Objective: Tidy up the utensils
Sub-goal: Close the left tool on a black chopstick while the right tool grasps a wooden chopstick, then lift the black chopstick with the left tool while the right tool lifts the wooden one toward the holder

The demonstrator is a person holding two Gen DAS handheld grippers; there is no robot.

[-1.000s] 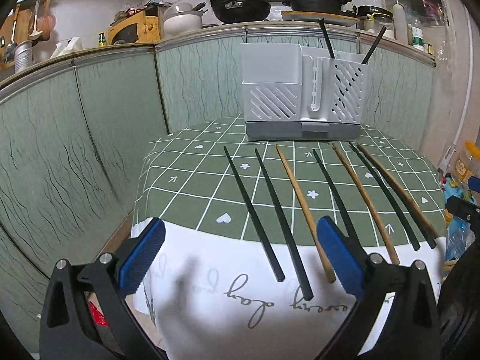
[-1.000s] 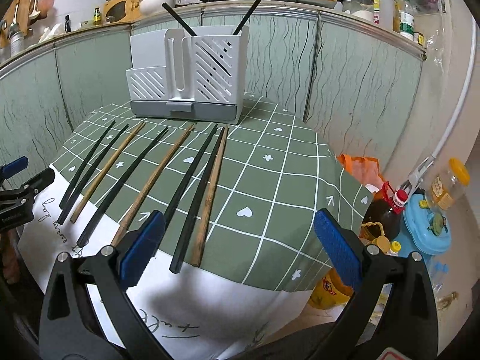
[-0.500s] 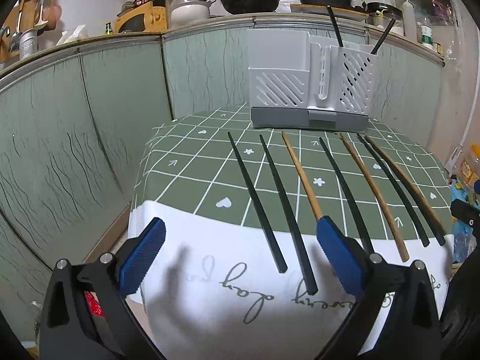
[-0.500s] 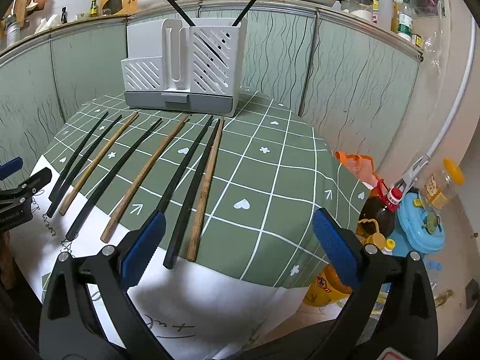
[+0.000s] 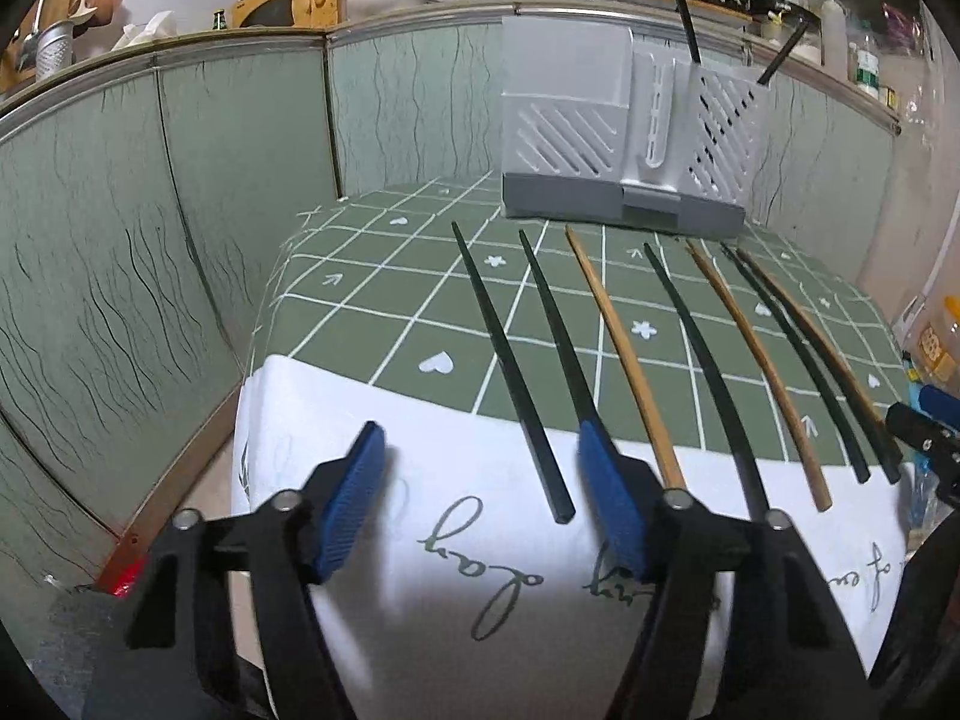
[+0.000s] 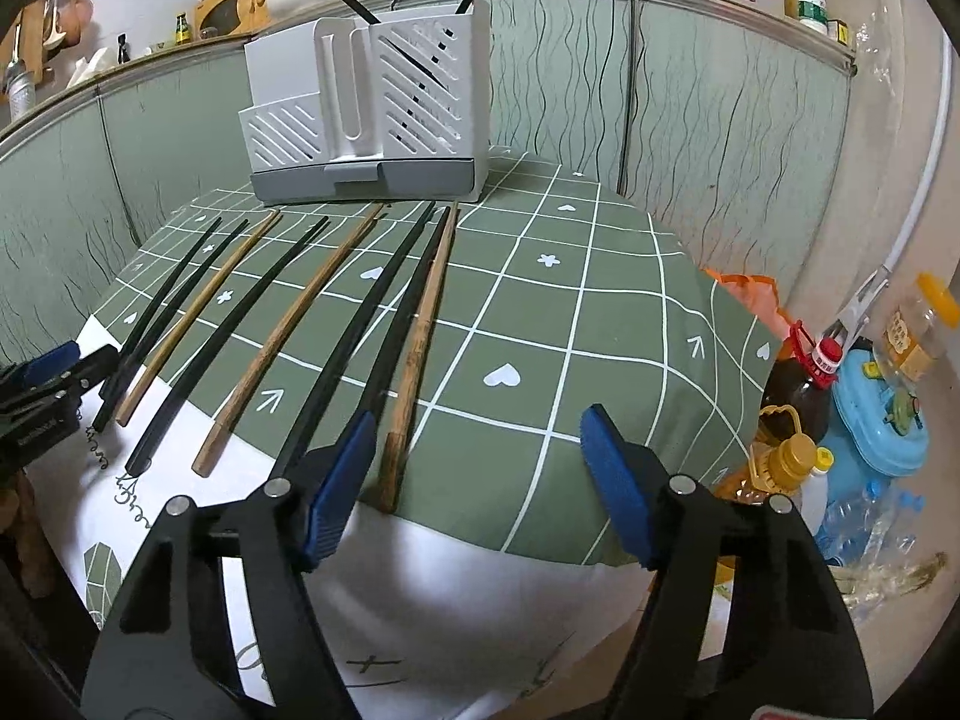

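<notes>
I have 7 chopsticks (image 5: 624, 354) lying side by side on the worktop (image 5: 384, 312), long axes running from my edge toward the holder (image 5: 624, 144) at the back, thick ends nearest me. My left gripper (image 5: 480, 492) is spread and closing; the leftmost black stick's (image 5: 510, 372) end lies between its jaws, untouched. My right gripper (image 6: 480, 480) is likewise spread and closing on nothing yet; the rightmost brown stick (image 6: 420, 336) ends just beside its left pad (image 6: 339, 474). Each hand is nearest its own outer stick, so I judge a short reach forward and down.
</notes>
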